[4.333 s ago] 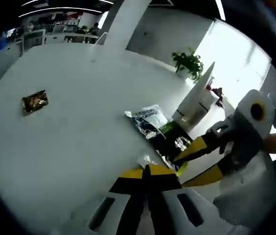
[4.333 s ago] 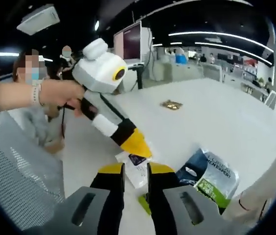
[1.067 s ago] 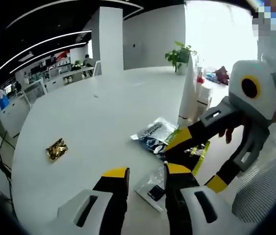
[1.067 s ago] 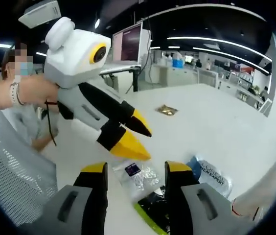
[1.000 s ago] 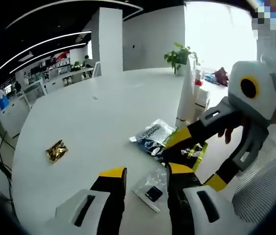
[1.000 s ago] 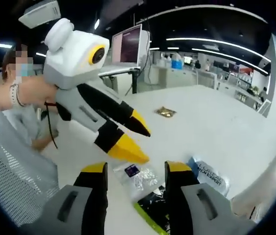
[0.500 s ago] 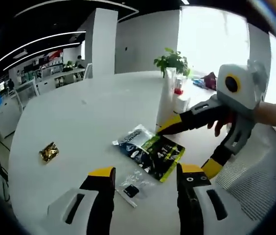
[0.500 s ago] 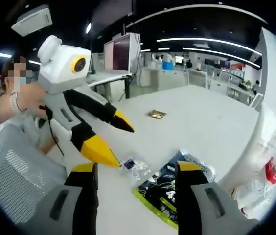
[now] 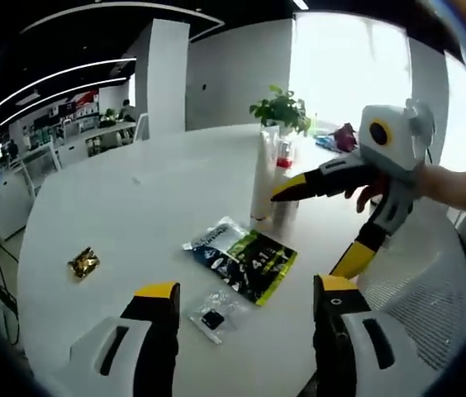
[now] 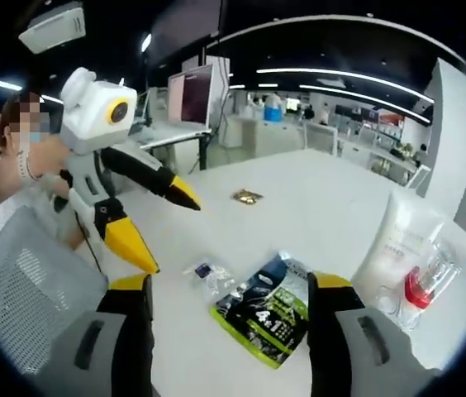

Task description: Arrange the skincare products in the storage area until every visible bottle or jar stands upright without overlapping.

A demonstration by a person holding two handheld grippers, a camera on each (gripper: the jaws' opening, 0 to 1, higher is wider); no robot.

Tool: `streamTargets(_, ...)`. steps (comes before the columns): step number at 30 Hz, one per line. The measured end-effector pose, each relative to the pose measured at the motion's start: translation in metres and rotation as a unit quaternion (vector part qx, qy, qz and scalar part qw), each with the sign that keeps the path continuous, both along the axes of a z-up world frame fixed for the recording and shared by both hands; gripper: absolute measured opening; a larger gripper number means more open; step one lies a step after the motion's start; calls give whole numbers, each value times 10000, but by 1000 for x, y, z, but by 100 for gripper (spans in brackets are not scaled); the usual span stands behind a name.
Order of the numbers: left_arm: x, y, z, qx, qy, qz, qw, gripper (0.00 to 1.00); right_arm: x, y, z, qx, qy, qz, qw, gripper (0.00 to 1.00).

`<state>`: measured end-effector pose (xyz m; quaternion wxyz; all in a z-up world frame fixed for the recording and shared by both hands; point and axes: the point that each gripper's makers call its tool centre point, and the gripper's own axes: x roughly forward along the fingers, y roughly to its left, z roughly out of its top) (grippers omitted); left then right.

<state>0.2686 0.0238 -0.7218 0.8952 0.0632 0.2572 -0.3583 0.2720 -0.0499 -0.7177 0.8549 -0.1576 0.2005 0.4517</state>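
On the white worktop (image 9: 134,215) your sachets (image 9: 241,258) lie flat; left gripper (image 9: 245,327) and right gripper (image 10: 229,318) both spread, empty.

We see a smooth, matt white round table (image 9: 134,215) under a glossy dark-and-green foil pouch (image 9: 245,258), a crinkly clear plastic sachet (image 9: 213,313) and a shiny gold foil wrapper (image 9: 83,263). A tall white plastic tube (image 10: 394,244) looks satiny beside a clear, glassy bottle with a red cap (image 10: 421,285). The grey chair back (image 10: 30,285) is coarse mesh cloth.
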Motion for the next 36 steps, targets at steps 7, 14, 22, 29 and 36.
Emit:
streamTargets(7,-6,-5,4,43,-48,-133,9999,74,3,-16,4,99,68,-243,9996,83)
streamTargets(14,-11,-5,11,45,-57,-137,9999,78,4,-31,11,90,14,-449,9990,88)
streamTargets(22,-12,-4,17,65,-85,-92,9999,84,2,-42,19,190,35,-672,9976,99)
streamTargets(29,-14,-3,21,68,-134,-5,9999,89,-1,-52,26,133,-37,-773,9969,99)
streamTargets(36,-19,0,27,11,-180,112,9998,95,0,-61,33,104,-127,-907,9957,100)
